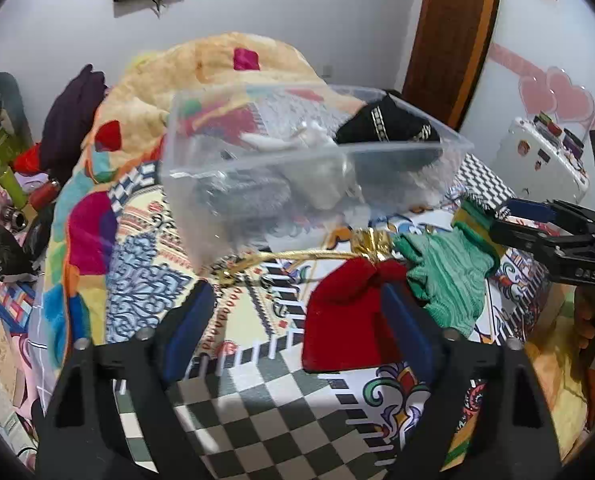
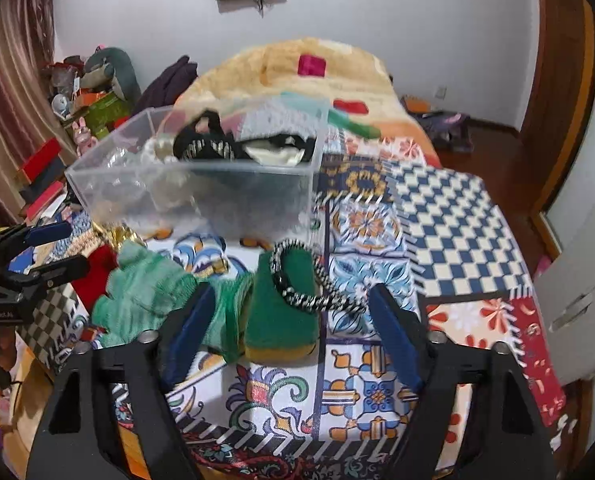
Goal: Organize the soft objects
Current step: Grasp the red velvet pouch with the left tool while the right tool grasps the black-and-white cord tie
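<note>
Bin: the clear plastic storage box (image 2: 193, 184) stands on the patchwork bedspread (image 2: 449, 224) at 12 o'clock from both tools, within reach for dropping items; it already holds black and white soft pieces.
Left tool (image 1: 297, 320): fingers apart, empty, the red velvet pouch with gold cord (image 1: 345, 320) lying between them, touching the right finger, seemingly lined up for pickup.
Right tool (image 2: 289, 332): fingers apart, empty, the green sponge pad with black-and-white braided band (image 2: 285, 312) between them.
Waiting: the green knitted glove (image 2: 145, 288) lies at 10 o'clock from the right tool.
</note>
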Action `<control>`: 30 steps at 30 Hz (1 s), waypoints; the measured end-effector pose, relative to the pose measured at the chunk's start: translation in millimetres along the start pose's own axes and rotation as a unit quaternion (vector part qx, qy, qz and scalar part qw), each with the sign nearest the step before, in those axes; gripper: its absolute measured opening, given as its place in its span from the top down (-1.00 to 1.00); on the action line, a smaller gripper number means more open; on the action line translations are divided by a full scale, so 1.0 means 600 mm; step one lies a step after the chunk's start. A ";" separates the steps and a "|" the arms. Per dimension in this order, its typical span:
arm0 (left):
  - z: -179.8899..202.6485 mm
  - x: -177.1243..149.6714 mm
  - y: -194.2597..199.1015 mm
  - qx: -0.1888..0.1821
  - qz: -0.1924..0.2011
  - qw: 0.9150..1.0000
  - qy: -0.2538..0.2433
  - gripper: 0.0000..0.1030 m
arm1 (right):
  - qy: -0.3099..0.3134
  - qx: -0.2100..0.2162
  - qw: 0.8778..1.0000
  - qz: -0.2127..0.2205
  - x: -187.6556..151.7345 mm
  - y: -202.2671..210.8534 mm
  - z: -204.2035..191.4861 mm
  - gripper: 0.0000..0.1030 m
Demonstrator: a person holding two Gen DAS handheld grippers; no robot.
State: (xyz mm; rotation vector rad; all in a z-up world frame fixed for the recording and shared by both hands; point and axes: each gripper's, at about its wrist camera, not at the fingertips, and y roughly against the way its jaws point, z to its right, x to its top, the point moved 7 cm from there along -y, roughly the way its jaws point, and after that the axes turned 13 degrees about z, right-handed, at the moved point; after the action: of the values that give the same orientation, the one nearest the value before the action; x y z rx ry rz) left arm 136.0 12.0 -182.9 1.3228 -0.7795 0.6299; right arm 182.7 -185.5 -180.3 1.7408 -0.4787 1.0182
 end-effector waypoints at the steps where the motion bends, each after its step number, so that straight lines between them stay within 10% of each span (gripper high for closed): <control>1: 0.003 -0.002 -0.004 -0.002 -0.004 1.000 -0.001 -0.47 | -0.001 0.000 1.000 -0.003 -0.002 -0.004 0.001 -0.20; 14: 0.040 -0.018 -0.018 -0.033 -0.013 0.999 -0.019 0.60 | -0.022 -0.031 0.999 0.016 0.002 0.018 0.044 -0.18; 21: 0.032 -0.018 0.000 -0.024 0.007 0.999 -0.022 0.76 | -0.077 -0.024 0.997 0.009 0.005 0.009 0.082 -0.15; 30: 0.010 0.001 0.047 -0.004 0.048 0.999 -0.020 0.82 | -0.113 0.023 0.993 -0.027 -0.012 -0.015 0.071 0.58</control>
State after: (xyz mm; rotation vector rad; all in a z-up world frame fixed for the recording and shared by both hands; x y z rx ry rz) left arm 113.1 10.2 -165.2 1.3003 -0.8818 0.6781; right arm 202.7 -221.6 -196.6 1.9115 -0.5504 0.8034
